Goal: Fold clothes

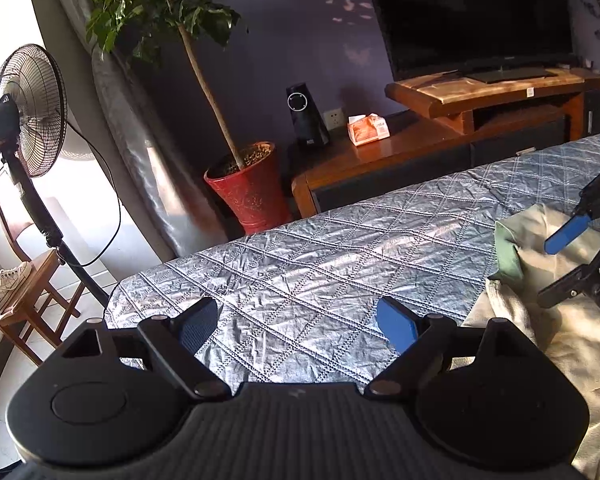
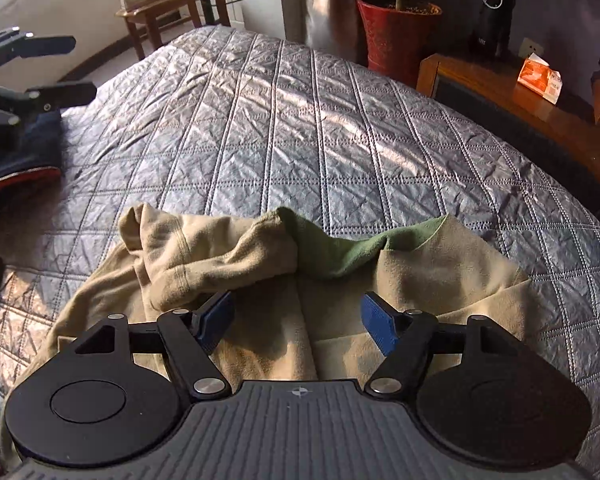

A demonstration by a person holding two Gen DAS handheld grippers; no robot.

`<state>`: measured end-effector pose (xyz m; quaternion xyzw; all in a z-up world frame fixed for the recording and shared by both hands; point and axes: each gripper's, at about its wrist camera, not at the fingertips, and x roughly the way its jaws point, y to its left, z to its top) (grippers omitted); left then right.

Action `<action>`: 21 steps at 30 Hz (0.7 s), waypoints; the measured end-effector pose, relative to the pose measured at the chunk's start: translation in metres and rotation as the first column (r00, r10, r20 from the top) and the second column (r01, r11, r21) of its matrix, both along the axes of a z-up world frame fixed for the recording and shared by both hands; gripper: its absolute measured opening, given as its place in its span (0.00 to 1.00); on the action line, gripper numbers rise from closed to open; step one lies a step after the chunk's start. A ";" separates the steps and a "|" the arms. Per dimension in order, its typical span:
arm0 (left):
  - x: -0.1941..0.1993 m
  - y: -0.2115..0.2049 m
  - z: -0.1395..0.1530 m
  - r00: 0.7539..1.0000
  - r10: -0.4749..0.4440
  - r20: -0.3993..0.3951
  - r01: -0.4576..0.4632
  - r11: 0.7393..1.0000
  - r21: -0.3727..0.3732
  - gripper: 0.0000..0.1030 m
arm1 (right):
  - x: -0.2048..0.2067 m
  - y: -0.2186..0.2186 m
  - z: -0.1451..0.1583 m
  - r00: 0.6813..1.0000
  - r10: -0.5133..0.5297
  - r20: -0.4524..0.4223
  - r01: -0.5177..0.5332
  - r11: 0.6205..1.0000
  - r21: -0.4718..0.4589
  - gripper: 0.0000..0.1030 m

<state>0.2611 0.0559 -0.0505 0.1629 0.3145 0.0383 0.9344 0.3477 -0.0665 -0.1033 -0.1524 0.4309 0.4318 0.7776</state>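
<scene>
Beige fleece garment with green lining (image 2: 340, 264) lies rumpled, unfolded; both grippers, left (image 1: 296, 322) and right (image 2: 298, 318), released, need a hem at six o'clock.

No legible text on speaker (image 1: 307, 120) or tissue pack (image 1: 369, 129)

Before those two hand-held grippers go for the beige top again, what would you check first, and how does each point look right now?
1. Right hand-held gripper free of cloth: ok, jaws apart, nothing pinched.
2. Left hand-held gripper free: ok, open over the bare bedspread.
3. Beige top lying flat: not ok, bunched, its green lining showing.
4. A sleeve easy to reach: ok, one lies crumpled near the right gripper's left finger.
5. Room on the bed to spread it: ok.
6. Dark garment clear of the top: ok, it lies apart.
</scene>
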 end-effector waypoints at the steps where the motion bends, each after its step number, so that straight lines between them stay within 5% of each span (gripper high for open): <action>1: 0.000 0.000 0.000 1.000 0.000 -0.001 0.000 1.000 0.001 0.82 | -0.002 0.004 0.009 0.999 0.016 0.029 -0.018 0.999 0.040 0.67; 3: 0.000 -0.001 -0.001 1.000 0.001 -0.003 -0.001 1.000 0.004 0.82 | -0.011 0.019 0.023 0.986 0.130 0.102 -0.137 0.988 0.065 0.67; 5: 0.001 0.000 -0.001 1.000 0.005 -0.004 -0.005 1.000 0.004 0.82 | -0.023 0.043 0.029 0.931 0.322 0.172 -0.326 0.945 -0.007 0.66; 11: 0.000 0.000 -0.001 1.000 -0.002 -0.005 0.002 1.000 0.003 0.82 | -0.053 0.086 -0.009 0.664 0.725 0.184 -0.625 0.672 -0.397 0.61; 15: 0.000 0.003 -0.002 1.000 0.002 -0.007 -0.002 1.000 0.003 0.82 | -0.033 0.091 0.002 0.642 0.755 0.132 -0.681 0.641 -0.353 0.61; 21: 0.001 0.004 0.000 1.000 0.006 -0.006 -0.006 1.000 -0.003 0.82 | -0.017 0.103 -0.004 0.578 0.811 0.084 -0.707 0.550 -0.444 0.61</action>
